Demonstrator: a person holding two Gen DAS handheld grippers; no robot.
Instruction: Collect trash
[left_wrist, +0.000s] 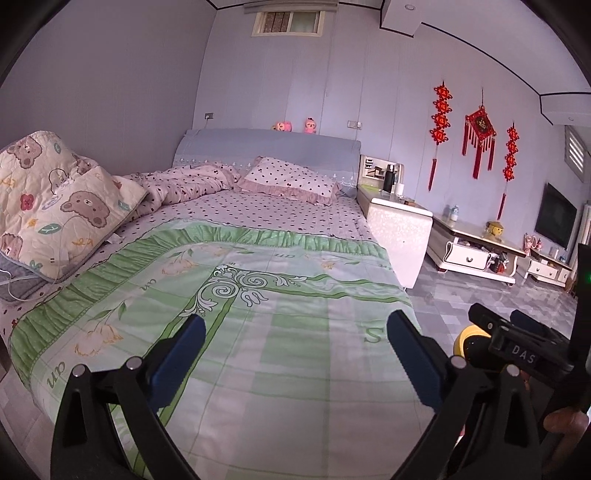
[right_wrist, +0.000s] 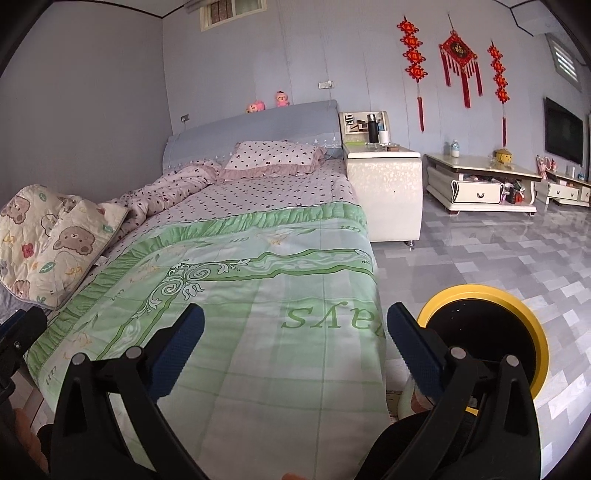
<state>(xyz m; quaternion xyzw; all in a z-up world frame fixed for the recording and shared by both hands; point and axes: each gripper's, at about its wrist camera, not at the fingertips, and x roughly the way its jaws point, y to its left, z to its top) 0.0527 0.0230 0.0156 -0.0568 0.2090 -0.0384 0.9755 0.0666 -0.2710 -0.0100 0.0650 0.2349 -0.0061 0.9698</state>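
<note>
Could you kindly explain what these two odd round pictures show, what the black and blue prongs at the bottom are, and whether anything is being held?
There is no robot here: a person carries a hand-held gripper in each hand, and each has a wide-angle camera looking along its two fingers. One picture comes from the left gripper, the other from the right gripper; the blue-padded prongs are their fingers. Both stand open and hold nothing. Ahead is a bed with a green blanket, a spotted pillow and a folded bear-print quilt. On the floor beside the bed stands a bin with a yellow rim, probably for the trash. A nightstand and a low table stand further back. I see no clear trash on the bed.
</note>
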